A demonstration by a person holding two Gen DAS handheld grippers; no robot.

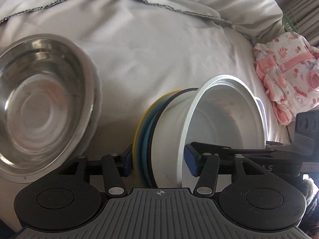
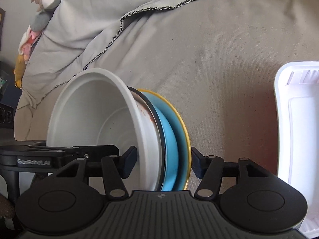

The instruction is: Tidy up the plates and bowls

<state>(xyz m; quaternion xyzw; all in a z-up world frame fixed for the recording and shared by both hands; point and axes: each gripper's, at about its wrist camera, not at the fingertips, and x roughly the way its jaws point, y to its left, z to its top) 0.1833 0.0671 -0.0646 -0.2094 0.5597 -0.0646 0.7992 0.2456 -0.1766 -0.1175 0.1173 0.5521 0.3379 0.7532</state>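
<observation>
A stack of dishes is held on edge between both grippers: a white bowl (image 1: 225, 119) nested on a metal-rimmed dish, a blue plate (image 1: 148, 139) and a yellow-rimmed plate (image 1: 139, 127). My left gripper (image 1: 158, 161) is shut on the stack. My right gripper (image 2: 163, 164) is shut on the same stack from the opposite side, with the white bowl (image 2: 95, 123) to its left and the blue plate (image 2: 169, 139) and yellow-rimmed plate (image 2: 184, 131) to its right. A steel bowl (image 1: 43, 103) lies on the bed to the left.
Everything sits on a bed with a grey-white sheet (image 1: 151, 49) and a blanket with a dark stitched hem (image 2: 127, 18). A white foam tray (image 2: 297, 139) stands at the right. Pink patterned baby clothes (image 1: 287, 79) lie at the right edge.
</observation>
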